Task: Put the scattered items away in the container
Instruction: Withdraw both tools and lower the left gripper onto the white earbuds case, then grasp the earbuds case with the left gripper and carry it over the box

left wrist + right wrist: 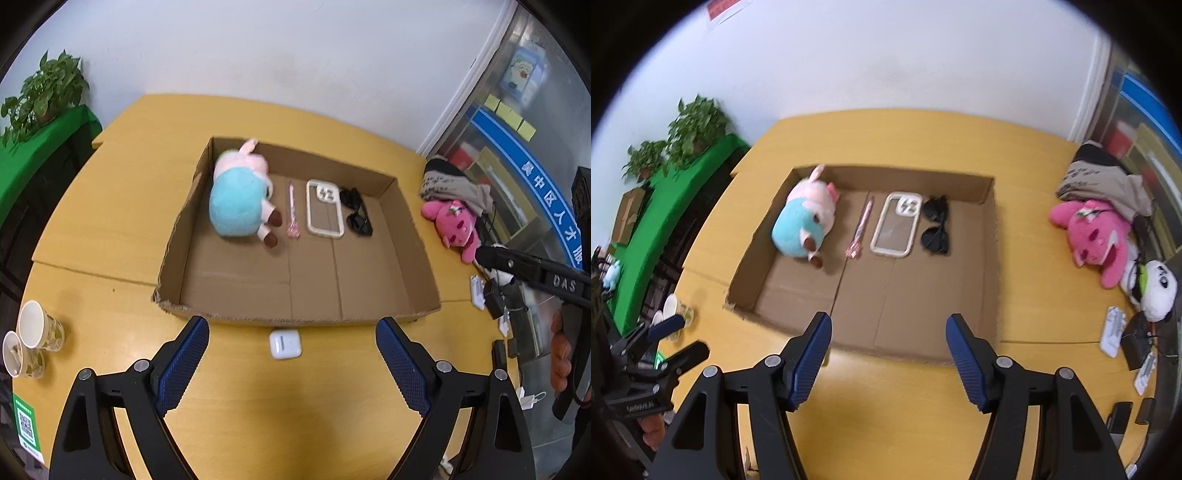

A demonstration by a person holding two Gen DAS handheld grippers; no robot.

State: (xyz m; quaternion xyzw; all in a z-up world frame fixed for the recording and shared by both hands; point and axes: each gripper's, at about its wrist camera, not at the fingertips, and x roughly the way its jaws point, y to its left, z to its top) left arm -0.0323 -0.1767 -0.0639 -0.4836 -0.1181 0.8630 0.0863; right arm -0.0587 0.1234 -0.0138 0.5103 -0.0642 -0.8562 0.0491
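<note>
Earbud case (284, 344): white, flat on table (110, 221), just outside cardboard box (417, 236) near wall, between spread, empty jaws of left gripper (291, 363). Right gripper (888, 356) likewise agape, empty. Descent should be centred, pads closed across short sides.

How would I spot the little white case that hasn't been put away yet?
Find the shallow brown cardboard box on the yellow wooden table. Just outside its near wall lies a small white rounded earbud case, alone on bare tabletop; the other white case, a flat phone cover, lies inside.
</note>
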